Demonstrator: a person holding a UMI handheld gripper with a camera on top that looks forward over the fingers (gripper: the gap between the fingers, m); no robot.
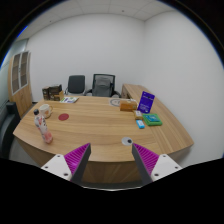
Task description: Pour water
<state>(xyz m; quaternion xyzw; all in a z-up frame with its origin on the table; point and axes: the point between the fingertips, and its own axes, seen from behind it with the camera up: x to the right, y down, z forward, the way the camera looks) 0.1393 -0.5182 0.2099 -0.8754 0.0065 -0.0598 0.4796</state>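
Observation:
My gripper [112, 160] hangs open above the near edge of a curved wooden table [95, 122], nothing between its pink-padded fingers [74, 157]. At the table's left side stands a clear bottle [41, 121] with something pinkish by it. A white cup-like thing [43, 107] sits further back on the left. A small red disc [64, 116] lies near the bottle. All of these are well beyond the fingers.
A small round white object [127, 141] lies just ahead of the right finger. A purple box [147, 100], a teal item [152, 120] and a brown box [127, 104] occupy the right. Papers [69, 98] lie at the back. Two office chairs [103, 84] stand behind; a cabinet [19, 75] is at the left.

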